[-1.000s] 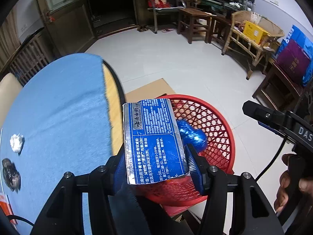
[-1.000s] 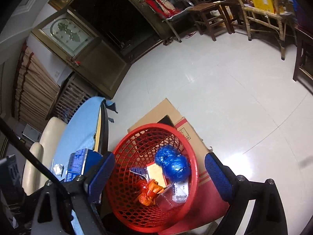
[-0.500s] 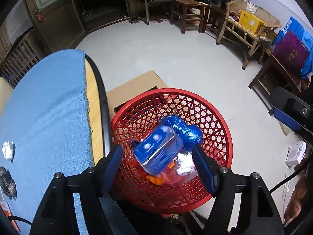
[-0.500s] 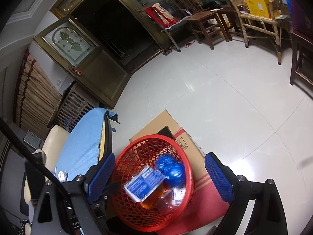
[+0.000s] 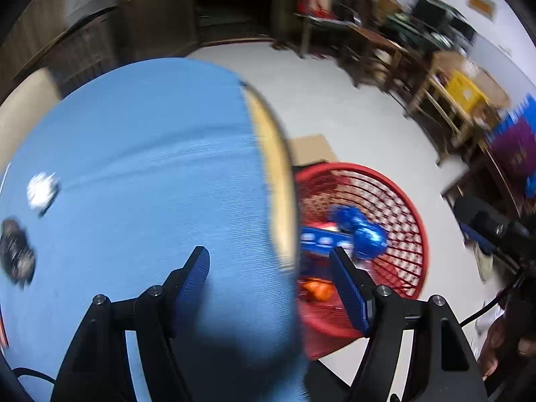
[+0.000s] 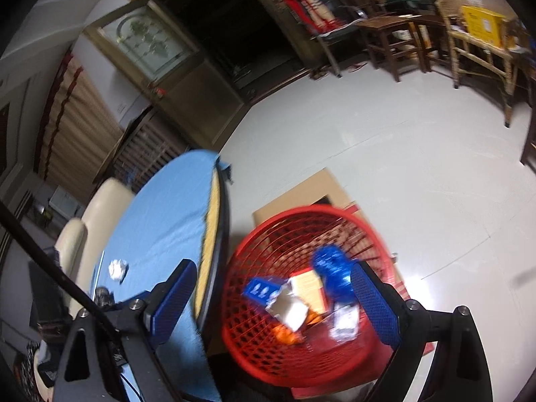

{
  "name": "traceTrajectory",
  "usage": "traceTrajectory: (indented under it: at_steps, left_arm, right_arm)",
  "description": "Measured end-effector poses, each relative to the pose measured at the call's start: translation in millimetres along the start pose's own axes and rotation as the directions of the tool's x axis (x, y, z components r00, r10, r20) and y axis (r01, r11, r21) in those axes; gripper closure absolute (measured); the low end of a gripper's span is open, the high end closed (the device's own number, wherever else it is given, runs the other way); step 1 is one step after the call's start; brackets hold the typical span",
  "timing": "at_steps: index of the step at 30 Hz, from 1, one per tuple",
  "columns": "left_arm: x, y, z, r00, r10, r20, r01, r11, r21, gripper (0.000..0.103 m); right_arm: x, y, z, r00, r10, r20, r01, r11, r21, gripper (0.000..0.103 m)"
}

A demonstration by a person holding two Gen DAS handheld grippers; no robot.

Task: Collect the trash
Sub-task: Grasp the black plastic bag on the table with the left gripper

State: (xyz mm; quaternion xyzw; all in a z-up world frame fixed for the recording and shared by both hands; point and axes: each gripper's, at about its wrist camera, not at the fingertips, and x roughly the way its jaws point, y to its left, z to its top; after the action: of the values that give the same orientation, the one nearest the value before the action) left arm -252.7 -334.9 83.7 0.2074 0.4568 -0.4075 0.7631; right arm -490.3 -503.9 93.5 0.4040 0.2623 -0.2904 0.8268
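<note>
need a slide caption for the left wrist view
Empty left gripper over the blue tablecloth, red basket of trash beside the table.

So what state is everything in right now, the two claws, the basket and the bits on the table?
Left gripper: open, empty, jaws just widened.
Right gripper: open, empty.
Red basket: upright, partly filled with trash.
Blue box: lying in the basket.
White wad: still on the table.
Dark scrap: still on the table.

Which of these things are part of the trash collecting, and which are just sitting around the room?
Part of the job:
red basket
blue box lying in it
white crumpled wad on the blue tablecloth
dark crumpled lump beside it

Just lying about:
flat cardboard under the basket
yellow box
wooden chairs
</note>
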Motion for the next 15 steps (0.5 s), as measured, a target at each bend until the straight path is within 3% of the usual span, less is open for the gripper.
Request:
traceTrajectory:
  at_steps: [5,9,15]
  left_arm:
    - [-27,87,-12,0.994,0.085,0.064,-0.070,0.976,-0.208,0.029]
    - [-44,171,-25,0.976,0.204,0.076,-0.160,0.909,-0.385,0.029]
    - [-53,265,-41,0.944,0.327,0.040,-0.253,0.797,-0.548,0.029]
  right_arm:
    - [23,41,-13,0.998,0.031,-0.059,-0.035,0.997,-0.075,0.008]
    - [38,78,-25,0.994,0.058,-0.097,-0.071,0.987,-0.142,0.008]
    - [57,131,-47,0.983,0.075,-0.165,-0.115,0.962,-0.248,0.008]
